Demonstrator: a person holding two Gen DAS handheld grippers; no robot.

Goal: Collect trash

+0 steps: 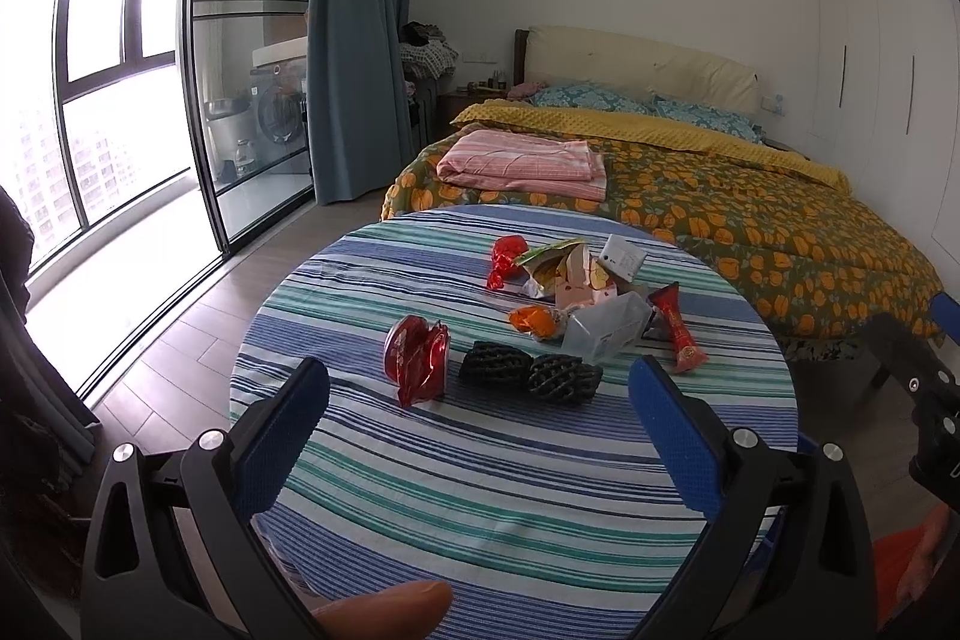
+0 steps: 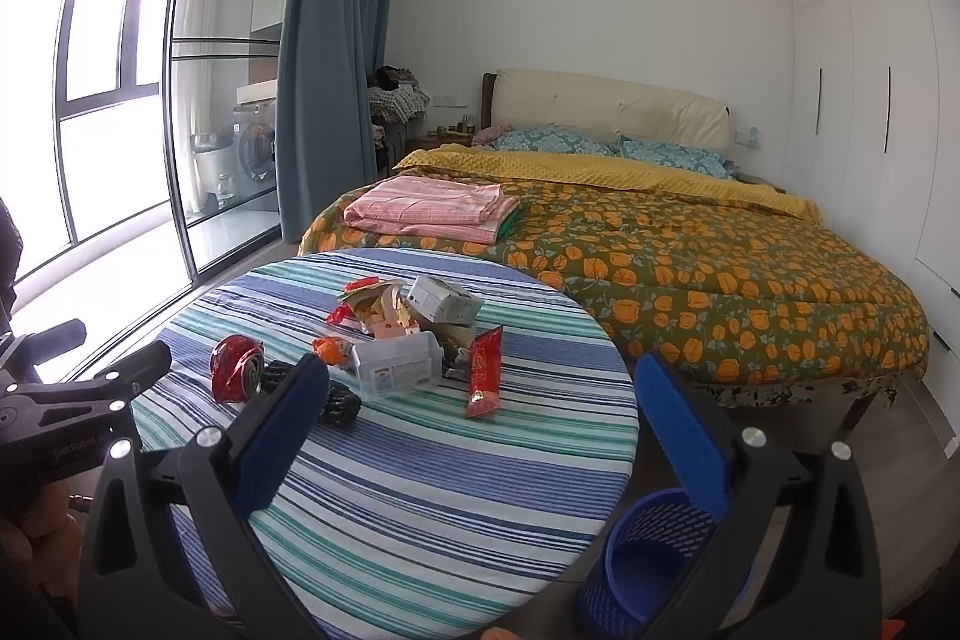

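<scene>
Trash lies on a round table with a striped cloth: a crushed red can, two black foam nets, a clear plastic box, a long red packet, an orange wrapper, a red wrapper, snack bags and a white carton. My left gripper is open and empty, held above the table's near side. My right gripper is open and empty, over the table's right edge. A blue mesh bin stands on the floor below it.
A bed with an orange-flowered quilt and a folded pink blanket stands behind the table. A glass sliding door and blue curtain are on the left. White wardrobes line the right wall.
</scene>
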